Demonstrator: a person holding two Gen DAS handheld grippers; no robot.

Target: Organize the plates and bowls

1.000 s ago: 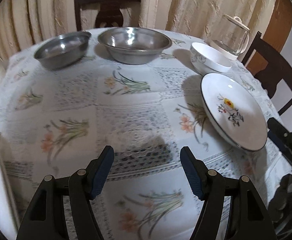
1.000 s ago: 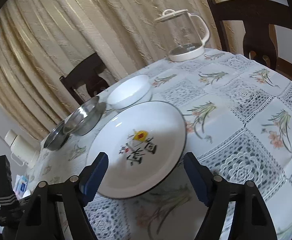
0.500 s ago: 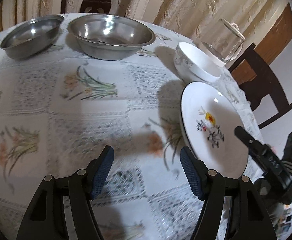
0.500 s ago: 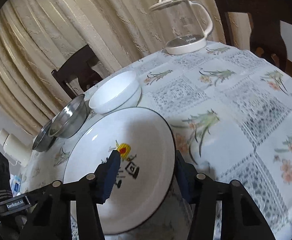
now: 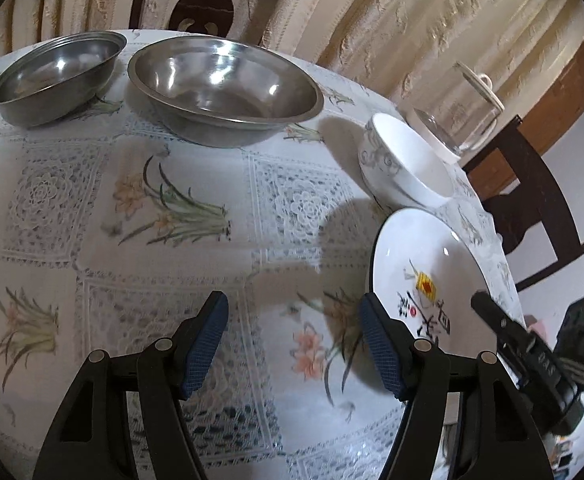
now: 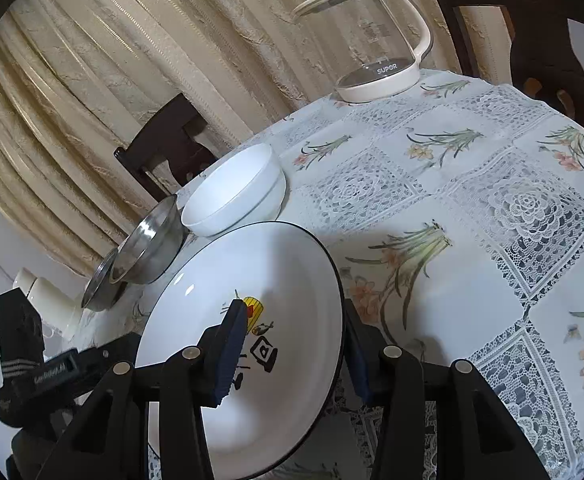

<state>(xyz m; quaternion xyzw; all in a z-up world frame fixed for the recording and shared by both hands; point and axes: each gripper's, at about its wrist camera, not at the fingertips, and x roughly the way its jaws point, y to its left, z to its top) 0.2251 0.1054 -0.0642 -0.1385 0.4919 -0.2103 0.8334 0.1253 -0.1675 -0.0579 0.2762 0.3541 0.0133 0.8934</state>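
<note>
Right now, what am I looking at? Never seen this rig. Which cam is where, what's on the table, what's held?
No robot arm here: a person holds one two-finger gripper in each hand, each with a fisheye camera looking along its fingers. In the left wrist view, the left gripper is open over the tablecloth, holding nothing. In the right wrist view, the right gripper has its fingers around the rim of the white plate. Also on the table: two steel bowls, a white bowl and a glass kettle.
</note>
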